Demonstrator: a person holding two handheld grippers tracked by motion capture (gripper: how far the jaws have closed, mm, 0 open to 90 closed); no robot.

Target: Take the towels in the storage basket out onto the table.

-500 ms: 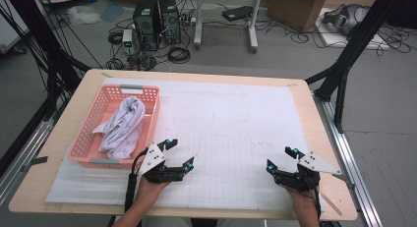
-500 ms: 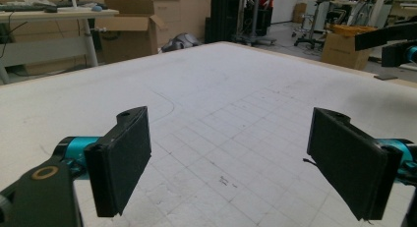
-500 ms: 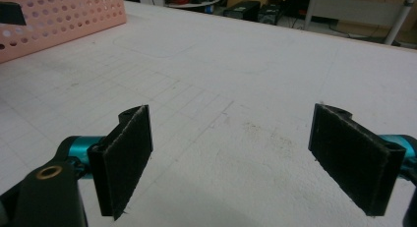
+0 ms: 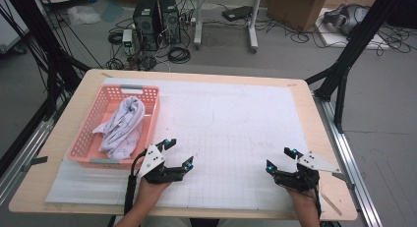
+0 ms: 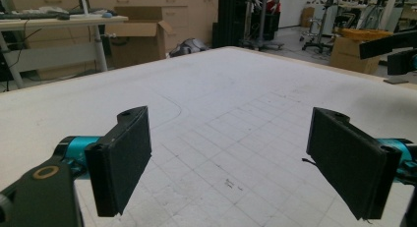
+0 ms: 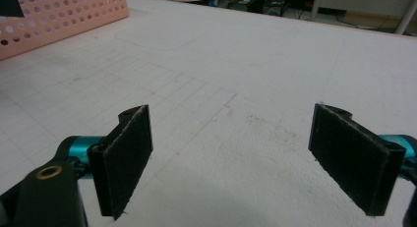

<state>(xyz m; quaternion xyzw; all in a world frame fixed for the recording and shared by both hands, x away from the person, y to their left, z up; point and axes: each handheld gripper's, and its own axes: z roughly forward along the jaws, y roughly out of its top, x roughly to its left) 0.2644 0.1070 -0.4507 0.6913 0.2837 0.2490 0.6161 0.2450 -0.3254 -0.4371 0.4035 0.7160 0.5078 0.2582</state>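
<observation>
A pink plastic basket point(image 4: 101, 106) stands at the left of the table with a crumpled white cloth point(image 4: 123, 126) inside it. My left gripper point(image 4: 178, 152) hovers low near the front edge, just right of the basket's near corner, jaws wide apart with nothing between them point(image 5: 231, 163). My right gripper point(image 4: 281, 159) sits near the front right of the table, also open and empty point(image 6: 231, 163). The basket's perforated wall point(image 6: 59, 20) appears at the far left of the right gripper view.
A white gridded mat point(image 4: 231, 124) covers most of the wooden table point(image 4: 78, 89). Black frame legs point(image 4: 344, 65) flank the table. Computer towers point(image 4: 157, 15), cables and cardboard boxes point(image 4: 295, 6) lie on the floor beyond the far edge.
</observation>
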